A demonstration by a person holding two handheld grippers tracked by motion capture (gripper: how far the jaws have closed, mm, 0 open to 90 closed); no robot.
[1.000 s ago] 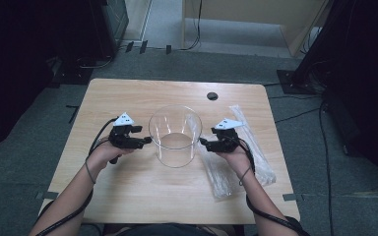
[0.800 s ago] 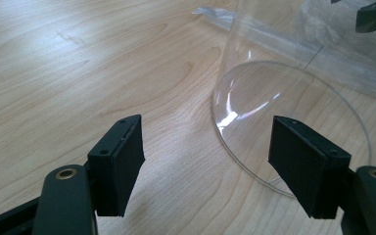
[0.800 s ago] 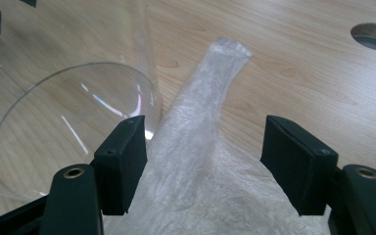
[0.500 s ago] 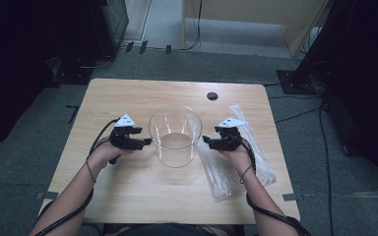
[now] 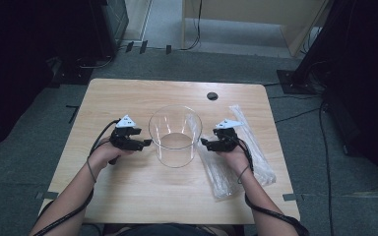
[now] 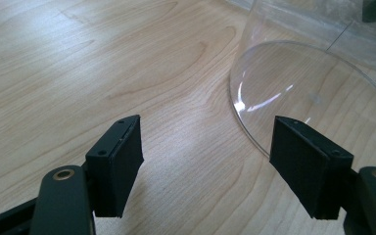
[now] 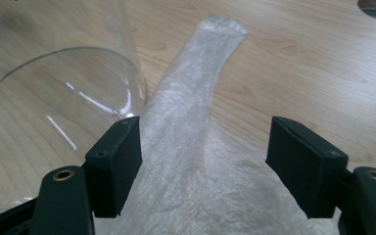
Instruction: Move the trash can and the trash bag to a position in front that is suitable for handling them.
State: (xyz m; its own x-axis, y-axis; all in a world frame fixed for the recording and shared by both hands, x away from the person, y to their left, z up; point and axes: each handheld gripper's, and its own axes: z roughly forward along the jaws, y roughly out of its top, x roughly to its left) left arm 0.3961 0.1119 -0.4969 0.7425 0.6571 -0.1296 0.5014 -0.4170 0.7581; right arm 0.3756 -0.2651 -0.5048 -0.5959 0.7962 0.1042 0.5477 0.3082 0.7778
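Clear cylindrical container point(image 5: 174, 135): centre of frame, upright on the wooden table point(image 5: 128, 196). Rigid, smooth, slippery, probably breakable; grasp at the rim. Left gripper point(image 5: 146, 143) and right gripper point(image 5: 203, 143) flank it, jaws wide, empty. Crinkled plastic bag point(image 7: 191, 161) beneath right gripper.

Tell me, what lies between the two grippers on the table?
In the high view, the clear glass cylinder stands upright between the left gripper and the right gripper. Both grippers are open and hold nothing.
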